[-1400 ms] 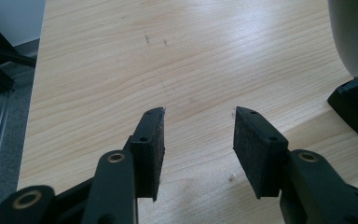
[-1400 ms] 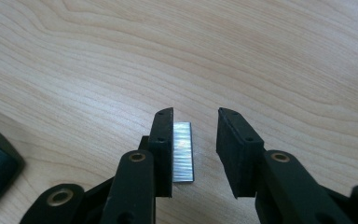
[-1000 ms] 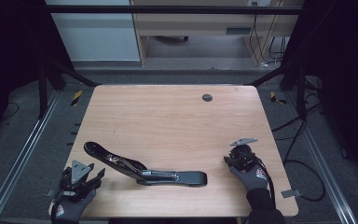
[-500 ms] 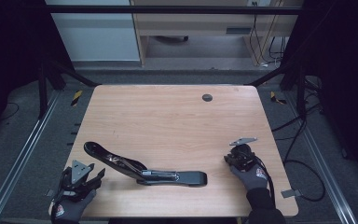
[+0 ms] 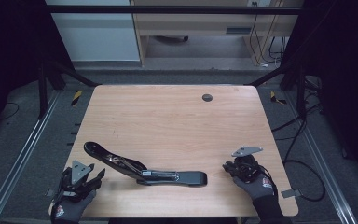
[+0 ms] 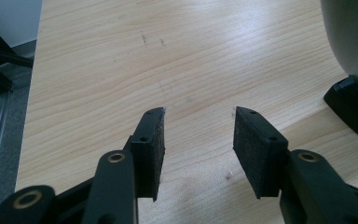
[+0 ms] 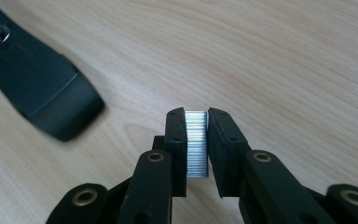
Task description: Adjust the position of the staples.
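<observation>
A black stapler (image 5: 172, 176) lies swung open on the wooden table (image 5: 177, 126) near the front edge, its upper arm (image 5: 107, 157) raised toward the left. My right gripper (image 5: 227, 167) sits to the right of the stapler's base. In the right gripper view its jaws (image 7: 196, 126) have just been closing and now press on a silver strip of staples (image 7: 196, 142), with the stapler's base end (image 7: 42, 88) at upper left. My left gripper (image 5: 98, 175) rests at the front left corner, open and holding nothing (image 6: 198, 135). The stapler's arm end (image 6: 354, 107) lies to its right.
A round dark grommet hole (image 5: 207, 97) sits near the table's far edge. Metal floor rails (image 5: 23, 158) run along both sides, and cables (image 5: 303, 163) trail on the right. A desk (image 5: 205, 28) stands beyond the table.
My right gripper has drawn back a little toward the near edge with the staple strip in it. The left gripper and the stapler have stayed put.
</observation>
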`<state>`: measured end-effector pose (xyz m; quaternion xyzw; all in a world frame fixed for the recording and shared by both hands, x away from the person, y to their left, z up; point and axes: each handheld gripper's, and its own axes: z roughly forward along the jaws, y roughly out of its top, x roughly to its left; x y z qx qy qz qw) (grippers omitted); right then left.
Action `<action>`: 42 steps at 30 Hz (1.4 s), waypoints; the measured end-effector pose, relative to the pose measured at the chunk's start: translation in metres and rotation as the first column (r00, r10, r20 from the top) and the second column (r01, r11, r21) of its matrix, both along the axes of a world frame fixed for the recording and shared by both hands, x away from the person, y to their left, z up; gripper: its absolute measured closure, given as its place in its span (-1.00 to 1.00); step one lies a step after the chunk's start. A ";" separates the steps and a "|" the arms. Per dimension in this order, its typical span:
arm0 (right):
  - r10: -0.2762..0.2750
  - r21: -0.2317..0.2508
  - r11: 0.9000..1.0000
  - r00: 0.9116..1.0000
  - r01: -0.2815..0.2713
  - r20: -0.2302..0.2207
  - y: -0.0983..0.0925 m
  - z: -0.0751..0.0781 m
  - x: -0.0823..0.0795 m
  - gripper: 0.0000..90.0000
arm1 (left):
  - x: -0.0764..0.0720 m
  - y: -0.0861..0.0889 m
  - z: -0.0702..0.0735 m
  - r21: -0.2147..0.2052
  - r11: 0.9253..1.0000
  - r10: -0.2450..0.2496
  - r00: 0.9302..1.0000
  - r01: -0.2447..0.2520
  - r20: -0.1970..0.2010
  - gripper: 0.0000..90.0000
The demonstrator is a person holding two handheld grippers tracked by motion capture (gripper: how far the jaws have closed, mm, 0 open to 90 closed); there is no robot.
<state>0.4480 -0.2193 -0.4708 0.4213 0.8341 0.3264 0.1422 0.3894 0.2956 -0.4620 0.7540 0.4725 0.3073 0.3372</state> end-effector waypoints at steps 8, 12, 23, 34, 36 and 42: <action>0.055 -0.022 0.998 0.998 -0.055 -0.020 -0.002 -0.008 -0.016 0.74 | 0.000 0.000 0.000 0.008 1.000 -0.007 1.000 0.007 -0.002 0.18; 0.074 -0.037 0.997 0.997 -0.074 -0.014 -0.004 -0.011 -0.020 0.74 | 0.000 -0.001 0.000 0.008 1.000 -0.007 1.000 0.007 -0.001 0.18; 0.095 -0.065 0.993 0.995 -0.097 -0.033 -0.002 -0.016 -0.019 0.73 | 0.000 -0.001 0.000 0.005 1.000 -0.008 1.000 0.008 -0.004 0.18; 0.067 -0.045 0.997 0.997 -0.068 -0.027 0.000 -0.009 -0.020 0.62 | 0.001 0.000 -0.001 -0.001 1.000 -0.017 1.000 0.017 -0.007 0.18; 0.061 -0.036 0.997 0.998 -0.062 -0.034 0.000 -0.008 -0.021 0.62 | 0.001 0.000 -0.001 -0.001 1.000 -0.019 1.000 0.019 -0.010 0.18; 0.041 -0.058 0.997 0.998 -0.044 -0.050 0.002 -0.008 -0.020 0.64 | 0.001 -0.001 -0.001 0.004 1.000 -0.023 1.000 0.023 -0.009 0.18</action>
